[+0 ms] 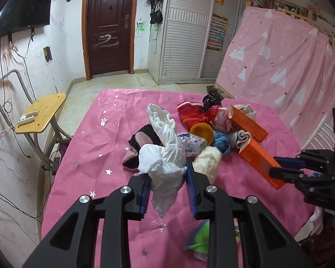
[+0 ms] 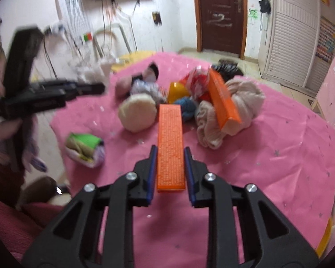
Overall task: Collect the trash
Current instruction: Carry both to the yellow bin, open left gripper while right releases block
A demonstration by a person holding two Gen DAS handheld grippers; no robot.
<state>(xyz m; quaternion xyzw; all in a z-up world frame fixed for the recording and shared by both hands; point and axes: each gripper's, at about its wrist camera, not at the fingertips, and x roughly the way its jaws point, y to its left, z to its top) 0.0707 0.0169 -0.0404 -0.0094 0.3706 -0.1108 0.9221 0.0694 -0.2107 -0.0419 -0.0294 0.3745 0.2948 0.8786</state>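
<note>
My left gripper (image 1: 167, 174) is shut on a crumpled white tissue (image 1: 165, 156) and holds it above the pink tablecloth (image 1: 96, 138). My right gripper (image 2: 170, 156) is shut on a long orange box (image 2: 170, 145), lifted over the cloth; it also shows in the left wrist view (image 1: 260, 163). A second orange box (image 2: 223, 100) leans on a beige rolled cloth (image 2: 245, 96) in the pile. A red and white wrapper (image 1: 221, 117), a yellow cup (image 1: 202, 131) and a cream ball (image 2: 137, 114) lie in the pile.
Socks and knitwear mix with the pile: a black and pink sock (image 1: 140, 140), a blue knit (image 1: 221, 141), a red one (image 1: 189, 114). A green and white bundle (image 2: 84, 149) lies near the table's edge. A yellow chair (image 1: 42, 114) stands at the left.
</note>
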